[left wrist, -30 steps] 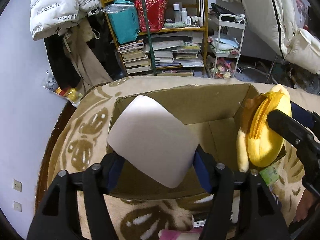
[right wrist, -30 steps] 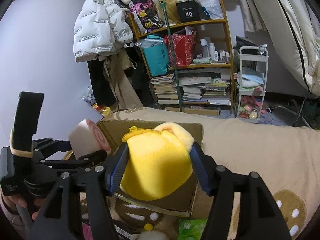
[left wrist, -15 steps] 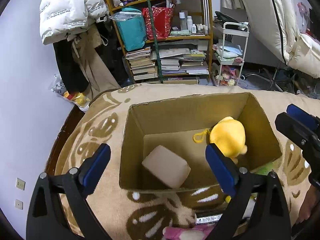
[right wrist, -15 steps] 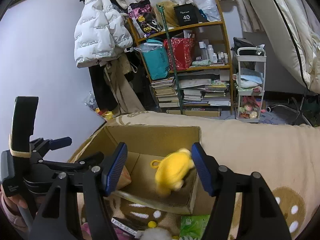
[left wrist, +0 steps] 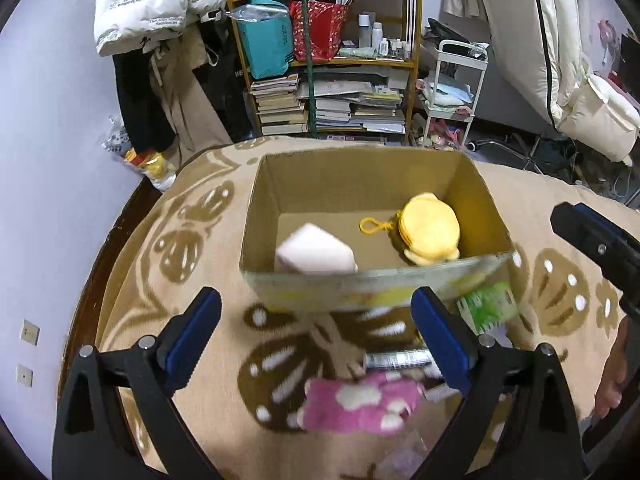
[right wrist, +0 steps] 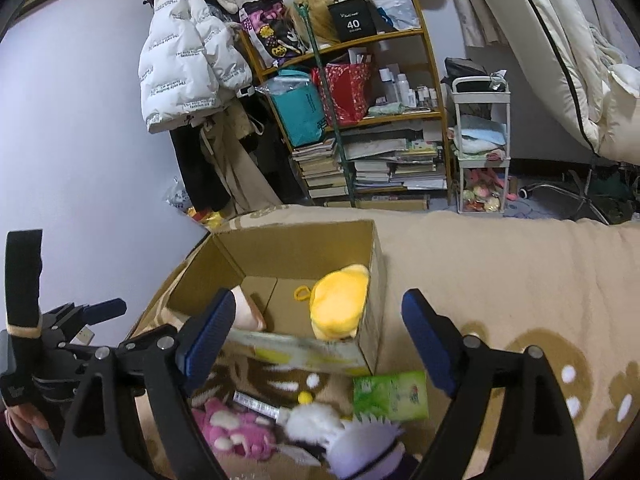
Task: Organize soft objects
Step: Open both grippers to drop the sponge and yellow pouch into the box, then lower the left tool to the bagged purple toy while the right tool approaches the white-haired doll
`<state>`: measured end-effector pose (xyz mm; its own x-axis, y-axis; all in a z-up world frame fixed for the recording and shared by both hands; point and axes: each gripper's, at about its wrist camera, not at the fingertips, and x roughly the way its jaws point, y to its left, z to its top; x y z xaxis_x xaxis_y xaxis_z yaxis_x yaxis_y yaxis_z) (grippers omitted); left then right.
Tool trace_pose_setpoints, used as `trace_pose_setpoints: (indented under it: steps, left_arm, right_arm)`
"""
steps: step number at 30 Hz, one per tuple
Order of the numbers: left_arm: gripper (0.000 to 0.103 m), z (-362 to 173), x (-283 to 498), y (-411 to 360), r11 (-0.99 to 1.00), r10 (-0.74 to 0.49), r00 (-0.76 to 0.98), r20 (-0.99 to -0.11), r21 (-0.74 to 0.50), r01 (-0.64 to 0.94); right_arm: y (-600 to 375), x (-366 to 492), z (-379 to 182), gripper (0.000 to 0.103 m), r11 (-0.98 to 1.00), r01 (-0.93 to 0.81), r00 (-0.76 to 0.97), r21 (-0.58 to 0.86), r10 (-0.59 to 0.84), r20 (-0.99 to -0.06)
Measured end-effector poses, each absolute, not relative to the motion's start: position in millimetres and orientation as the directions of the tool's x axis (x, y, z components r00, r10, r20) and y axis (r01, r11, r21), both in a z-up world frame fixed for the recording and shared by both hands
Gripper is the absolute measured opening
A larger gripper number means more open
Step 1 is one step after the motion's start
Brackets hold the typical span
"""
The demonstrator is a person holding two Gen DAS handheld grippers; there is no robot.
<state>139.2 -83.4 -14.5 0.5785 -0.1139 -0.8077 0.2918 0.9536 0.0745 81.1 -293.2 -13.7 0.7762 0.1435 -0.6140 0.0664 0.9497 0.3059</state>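
Patterned blanket (left wrist: 192,288) covers the bed, shelves cluttered behind; left tongs (left wrist: 316,336) hang spread and empty above a pink plush (left wrist: 360,402); the box (left wrist: 360,184) beyond holds a pale block (left wrist: 316,254) at left, a yellow plush (left wrist: 430,228) at right; right tongs (right wrist: 316,334) gape empty too, over a white plush (right wrist: 316,418) and green pack (right wrist: 390,396); crowded items risk a pinch catching two at once.
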Motion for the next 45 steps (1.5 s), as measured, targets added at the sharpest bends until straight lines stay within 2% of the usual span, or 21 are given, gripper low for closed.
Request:
trace_pose_setpoints:
  steps: [20,45]
  left_arm:
    - [0.095,-31,64,-86,0.945,-0.135,0.531,-0.837,0.052,0.322]
    - [0.095,-91,54,-94,0.942,-0.122,0.44,-0.89,0.037,0.334]
  right_arm:
    - [-291,15,-19,0.09,0.934,0.169,0.693,0.314,0.114,-0.712]
    - [-291,28,-74,0.09,0.924,0.236,0.559,0.3,0.123,-0.82]
